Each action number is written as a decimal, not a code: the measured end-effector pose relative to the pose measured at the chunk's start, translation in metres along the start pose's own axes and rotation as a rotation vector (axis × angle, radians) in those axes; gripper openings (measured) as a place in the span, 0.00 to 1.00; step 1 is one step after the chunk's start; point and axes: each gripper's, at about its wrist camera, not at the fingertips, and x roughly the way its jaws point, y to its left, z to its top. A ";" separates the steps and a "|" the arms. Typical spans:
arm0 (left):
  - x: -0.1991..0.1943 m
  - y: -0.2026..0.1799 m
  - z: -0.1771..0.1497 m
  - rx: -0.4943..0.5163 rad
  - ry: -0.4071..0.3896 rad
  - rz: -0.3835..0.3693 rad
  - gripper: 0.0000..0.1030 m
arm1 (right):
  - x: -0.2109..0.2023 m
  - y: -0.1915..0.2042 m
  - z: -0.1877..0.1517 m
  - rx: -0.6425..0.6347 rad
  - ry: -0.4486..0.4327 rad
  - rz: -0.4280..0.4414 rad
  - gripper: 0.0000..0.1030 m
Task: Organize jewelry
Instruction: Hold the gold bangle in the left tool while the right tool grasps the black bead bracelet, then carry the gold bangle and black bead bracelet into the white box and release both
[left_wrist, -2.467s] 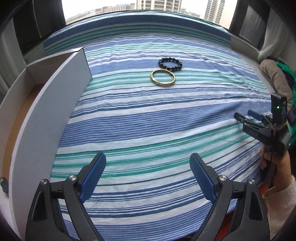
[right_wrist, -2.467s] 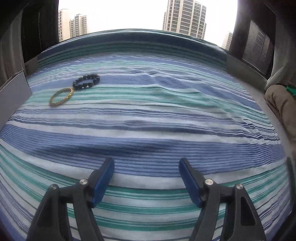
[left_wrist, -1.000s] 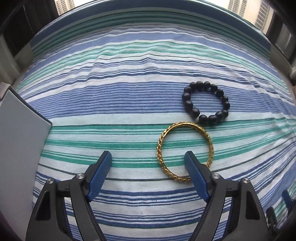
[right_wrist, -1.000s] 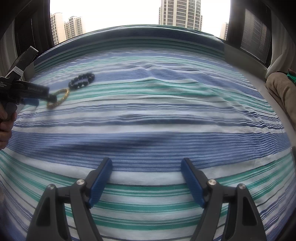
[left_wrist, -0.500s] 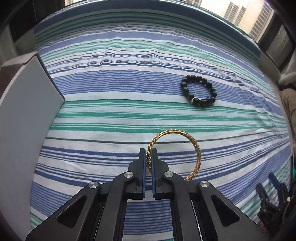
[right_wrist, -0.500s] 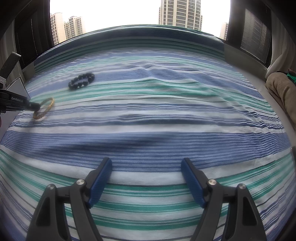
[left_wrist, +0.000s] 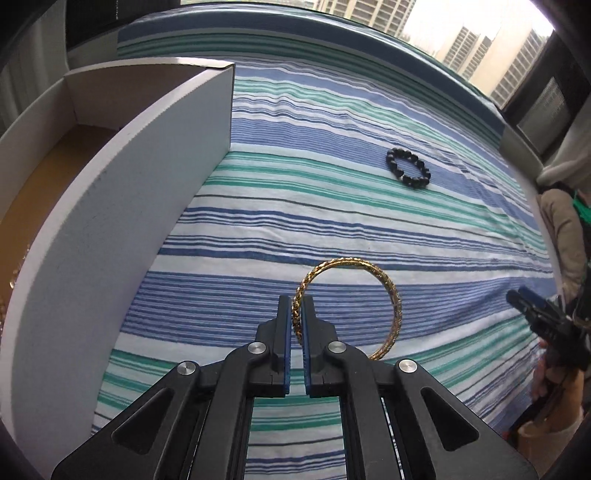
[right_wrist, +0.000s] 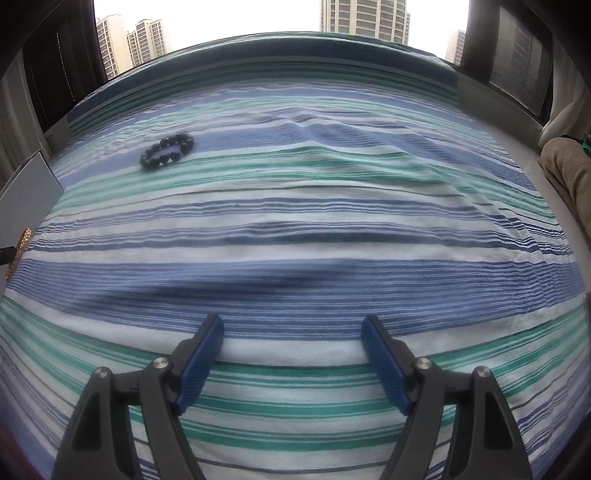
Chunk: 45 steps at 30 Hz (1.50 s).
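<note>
Currently gold bangle (left_wrist: 347, 306) pinched at rim by left gripper (left_wrist: 296, 321); could be swung loose near box (left_wrist: 122, 206), frame left. Right gripper (right_wrist: 291, 354) held wide, empty.

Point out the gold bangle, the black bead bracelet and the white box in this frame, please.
gold bangle (left_wrist: 394, 295): left wrist view, right side of the ring, away from the clamped section.
black bead bracelet (left_wrist: 407, 165): left wrist view, the middle of the bead loop.
white box (left_wrist: 122, 206): left wrist view, outer face of the near wall.

Bead bracelet (left_wrist: 408, 167) lies on bedspread (left_wrist: 332, 229), box (left_wrist: 122, 206) at left
</note>
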 end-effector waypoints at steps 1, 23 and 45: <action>-0.002 0.001 -0.003 -0.003 -0.003 -0.005 0.03 | -0.006 0.002 0.014 0.009 -0.012 0.057 0.76; -0.035 0.007 -0.014 0.032 -0.113 0.166 0.03 | 0.129 0.194 0.172 -0.291 0.105 0.084 0.48; -0.172 0.057 -0.024 -0.079 -0.223 -0.062 0.03 | -0.044 0.147 0.193 -0.051 -0.052 0.527 0.12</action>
